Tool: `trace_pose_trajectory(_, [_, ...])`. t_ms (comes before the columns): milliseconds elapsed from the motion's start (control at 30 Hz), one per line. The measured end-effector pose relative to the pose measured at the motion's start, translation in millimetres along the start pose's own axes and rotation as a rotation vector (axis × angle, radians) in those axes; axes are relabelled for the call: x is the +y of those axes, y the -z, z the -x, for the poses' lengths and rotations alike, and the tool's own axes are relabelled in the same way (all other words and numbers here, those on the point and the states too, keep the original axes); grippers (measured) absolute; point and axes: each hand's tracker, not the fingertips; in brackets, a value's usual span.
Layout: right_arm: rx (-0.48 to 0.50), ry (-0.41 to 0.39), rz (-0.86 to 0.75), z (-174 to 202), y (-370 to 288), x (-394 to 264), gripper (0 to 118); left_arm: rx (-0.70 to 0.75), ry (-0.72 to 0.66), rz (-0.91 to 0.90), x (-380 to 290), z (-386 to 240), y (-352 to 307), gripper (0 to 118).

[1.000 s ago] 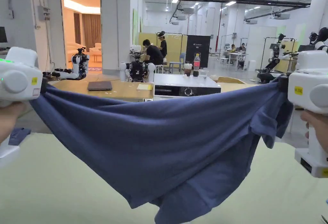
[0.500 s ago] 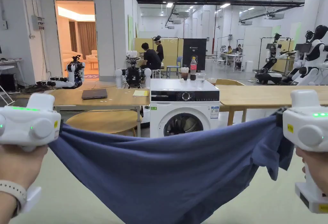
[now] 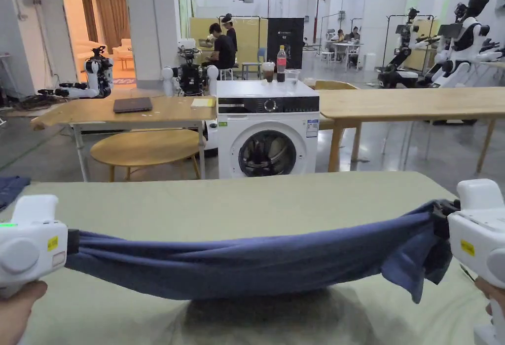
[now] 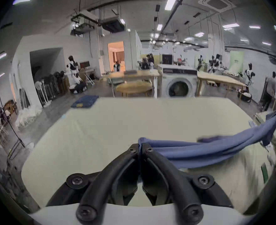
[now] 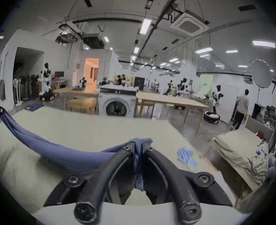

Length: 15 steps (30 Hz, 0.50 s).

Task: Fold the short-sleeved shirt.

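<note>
One shirt (image 3: pixel 236 267) is hanging between two grippers, left (image 3: pixel 73 241) and right (image 3: pixel 440 212). One washer (image 3: pixel 267 136) is sitting behind the one green table (image 3: pixel 256 198). Two wooden tables (image 3: pixel 148 111) are flanking it, and one round table (image 3: pixel 143 146) is tucked underneath.

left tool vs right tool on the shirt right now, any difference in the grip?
The left tool pinches a plain edge of the shirt, with cloth running off to one side only. The right tool grips a bunched end, and a flap of cloth hangs below it in the head view. More fabric shows between the right tool's jaws than between the left tool's. Both are shut on the shirt, stretching it over the table.
</note>
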Motion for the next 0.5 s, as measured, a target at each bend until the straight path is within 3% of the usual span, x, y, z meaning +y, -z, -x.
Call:
trace_pose_trajectory(267, [0.083, -0.064, 0.379, 4.4, -36.8, -170.9, 6, -0.031, 0.064, 0.282, -179.5, 16.4, -13.0, 0])
trace_pose_trajectory(367, [0.056, -0.093, 0.428, 8.6, -39.8, -197.5, 7, -0.059, -0.016, 0.297, -206.3, 30.2, -3.6, 0])
trace_pose_trajectory(400, [0.059, -0.087, 0.420, 8.0, -42.2, -194.9, 8, -0.056, -0.045, 0.283, -207.5, 32.0, -6.4, 4])
trace_pose_trajectory(433, [0.058, -0.087, 0.403, 10.1, -47.4, -189.5, 10, -0.027, -0.067, 0.253, -203.0, 31.4, -12.5, 16])
trace_pose_trajectory(467, [0.061, -0.086, 0.355, 13.3, -53.1, -180.7, 26, -0.001, -0.065, 0.219, -199.1, 27.5, -23.2, 35])
trace_pose_trajectory(500, [0.061, -0.082, 0.299, 19.6, -60.2, -168.1, 51, 0.005, -0.054, 0.173, -191.3, 22.5, -30.9, 56])
